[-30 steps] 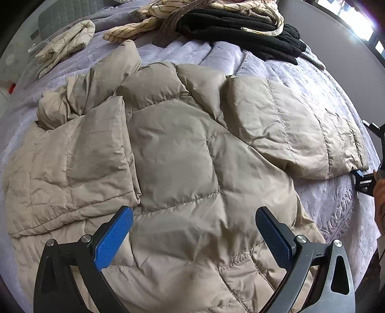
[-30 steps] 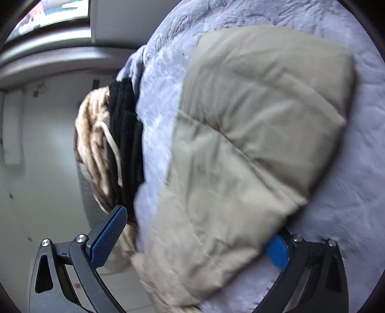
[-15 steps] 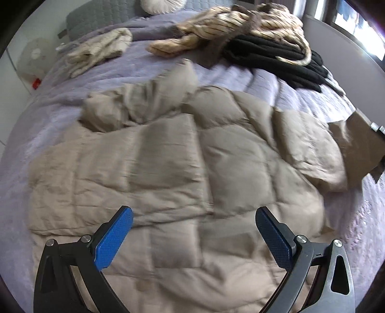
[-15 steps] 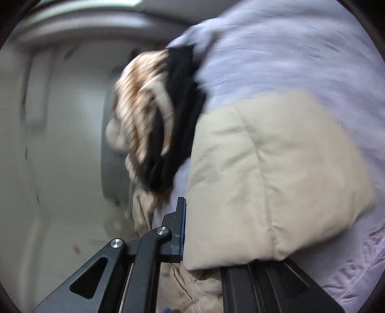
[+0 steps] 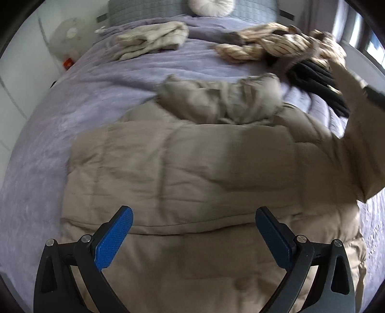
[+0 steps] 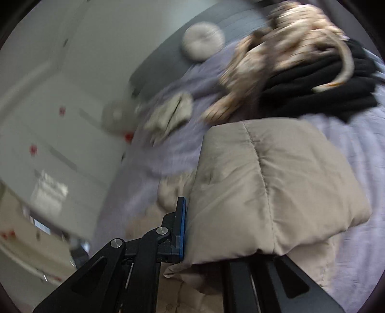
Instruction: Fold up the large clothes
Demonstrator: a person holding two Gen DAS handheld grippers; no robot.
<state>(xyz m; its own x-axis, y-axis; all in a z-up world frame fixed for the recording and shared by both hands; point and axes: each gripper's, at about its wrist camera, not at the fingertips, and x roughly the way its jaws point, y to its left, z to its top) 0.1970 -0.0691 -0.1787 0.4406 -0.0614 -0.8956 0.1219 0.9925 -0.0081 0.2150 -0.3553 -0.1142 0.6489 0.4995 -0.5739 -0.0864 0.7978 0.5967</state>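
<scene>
A large beige quilted puffer jacket (image 5: 192, 168) lies spread on the lilac bed cover (image 5: 48, 144). My left gripper (image 5: 192, 231) is open and empty, hovering just above the jacket's near part. My right gripper (image 6: 204, 240) is shut on the jacket's sleeve (image 6: 264, 192) and holds it lifted off the bed. In the left wrist view that raised sleeve (image 5: 356, 134) stands up at the right edge, with the right gripper partly visible behind it. The jacket's crumpled hood (image 5: 221, 101) lies at the far end.
A heap of striped cream and black clothes (image 5: 300, 53) lies at the bed's far right. A folded cream garment (image 5: 154, 39) lies far left. A round cushion (image 5: 209, 6) rests against the grey headboard. A white fan (image 5: 67, 36) stands left of the bed.
My right gripper closed on the jacket sleeve and lifted it up and inward over the bed. My left gripper pulled back and swung left, staying open.
</scene>
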